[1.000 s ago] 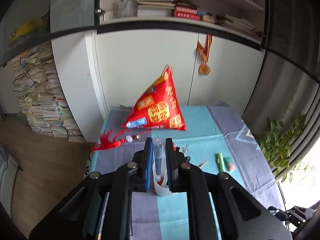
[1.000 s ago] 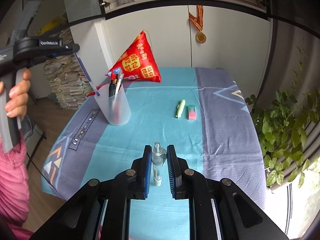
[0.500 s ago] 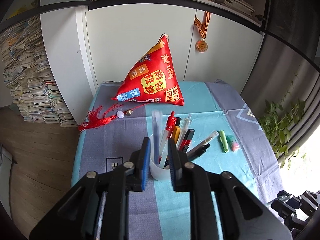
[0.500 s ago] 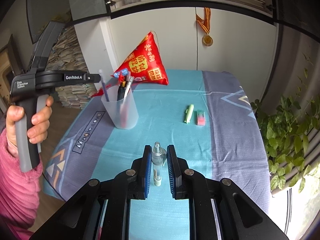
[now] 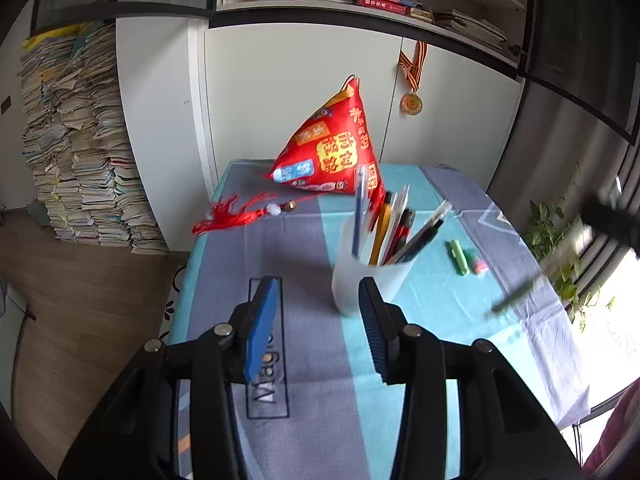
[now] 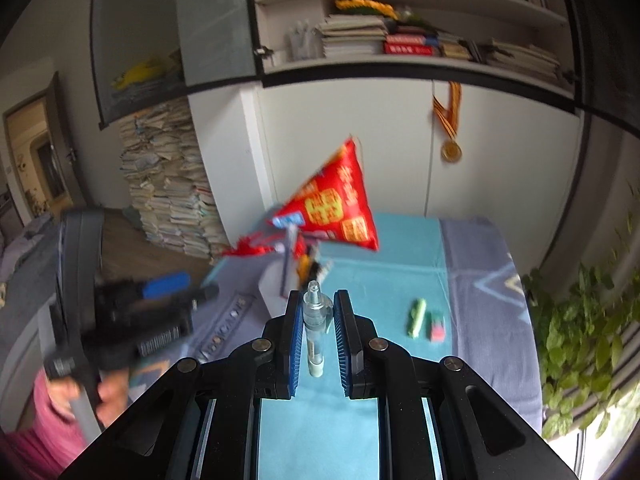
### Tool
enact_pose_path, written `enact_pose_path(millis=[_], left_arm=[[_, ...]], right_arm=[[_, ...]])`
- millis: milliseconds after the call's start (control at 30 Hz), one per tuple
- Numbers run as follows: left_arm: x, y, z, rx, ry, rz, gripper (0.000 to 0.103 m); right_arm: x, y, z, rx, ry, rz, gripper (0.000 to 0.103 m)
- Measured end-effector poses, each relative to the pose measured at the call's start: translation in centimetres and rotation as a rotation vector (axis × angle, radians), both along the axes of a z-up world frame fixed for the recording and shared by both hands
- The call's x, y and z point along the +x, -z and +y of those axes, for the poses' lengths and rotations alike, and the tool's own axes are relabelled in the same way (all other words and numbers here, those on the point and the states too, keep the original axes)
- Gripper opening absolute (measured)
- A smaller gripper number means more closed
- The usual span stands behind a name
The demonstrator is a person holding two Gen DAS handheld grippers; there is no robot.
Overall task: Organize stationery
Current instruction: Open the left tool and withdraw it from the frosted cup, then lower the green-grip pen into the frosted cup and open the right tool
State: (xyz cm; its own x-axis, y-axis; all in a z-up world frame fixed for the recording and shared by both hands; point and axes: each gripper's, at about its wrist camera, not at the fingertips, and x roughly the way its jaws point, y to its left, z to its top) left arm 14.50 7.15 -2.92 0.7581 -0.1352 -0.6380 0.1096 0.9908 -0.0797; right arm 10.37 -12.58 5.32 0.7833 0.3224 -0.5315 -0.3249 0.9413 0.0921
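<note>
Standing apart with nothing between its blue pads, the left gripper [image 5: 318, 322] has just been opening its jaws, and it is hanging just near of the translucent pen cup [image 5: 370, 270], which is standing on the patterned tablecloth [image 5: 304, 392] toward the middle of the table. A blue pen [image 5: 359, 210] is sitting upright in that cup among the other pens, so the drop-off by this hand is judged to be finished.

Across the table the right gripper [image 6: 317, 326] is clamping narrowly on a clear-barrelled pen [image 6: 314, 330], which is pointing away from the camera with its tip forward and a pale cap at the near end. The step in hand is therefore judged to be carrying this pen toward the cup, which is showing blurred just beyond the pen's tip in the right wrist view.

The next move is calling for the right gripper to bring the pen over the cup's open mouth, tilt it toward upright and let go only once the lower end is inside the rim; the cup is already crowded, so a gap among the leaning pens will be needed. The left gripper will want to be clear of that path.

Lying to the right of the cup, well apart from it, a green highlighter [image 5: 459, 257] and a small pink-and-green eraser [image 5: 476, 262] are waiting side by side on the teal cloth.
</note>
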Motion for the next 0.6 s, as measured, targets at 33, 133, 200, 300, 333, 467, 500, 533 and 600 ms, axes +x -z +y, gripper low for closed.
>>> enact_pose_path(millis=[33,133,200,300,333,467,500,533,600], left_arm=[[-0.3,0.4,0.5,-0.008,-0.002,0.005,0.04],[-0.9,1.4,1.6,-0.033,-0.006,0.029,0.041],[-1.1,1.9,2.0,-0.039,-0.007,0.038,0.041],[-1.1,2.8,2.3,-0.039,-0.003,0.053,0.042],[-1.1,3.1,2.4,-0.038,-0.004,0.056,0.042],[-0.9,3.6,3.2,-0.051,-0.005,0.06,0.042],[-0.8,3.7,3.4,-0.055,-0.006,0.062,0.042],[-0.7,3.8,3.6,-0.059,-0.009,0.063,0.042],[-0.6,4.0,3.9,-0.059,-0.012,0.066,0.042]], right_arm=[[0.4,-0.4,0.5,0.001,-0.006,-0.01,0.016],[1.8,-1.1,2.1,0.012,-0.026,-0.022,0.016],[2.8,-1.4,3.3,0.006,-0.027,-0.04,0.016],[4.4,-1.2,4.7,-0.012,-0.019,-0.045,0.016],[5.0,-1.0,5.2,-0.013,-0.018,-0.039,0.016],[7.2,0.2,6.2,-0.028,-0.001,-0.001,0.016],[7.8,0.5,6.2,-0.028,0.004,0.009,0.016],[8.2,0.8,6.3,-0.029,0.009,0.018,0.016],[9.2,1.4,6.4,-0.026,0.021,0.034,0.016]])
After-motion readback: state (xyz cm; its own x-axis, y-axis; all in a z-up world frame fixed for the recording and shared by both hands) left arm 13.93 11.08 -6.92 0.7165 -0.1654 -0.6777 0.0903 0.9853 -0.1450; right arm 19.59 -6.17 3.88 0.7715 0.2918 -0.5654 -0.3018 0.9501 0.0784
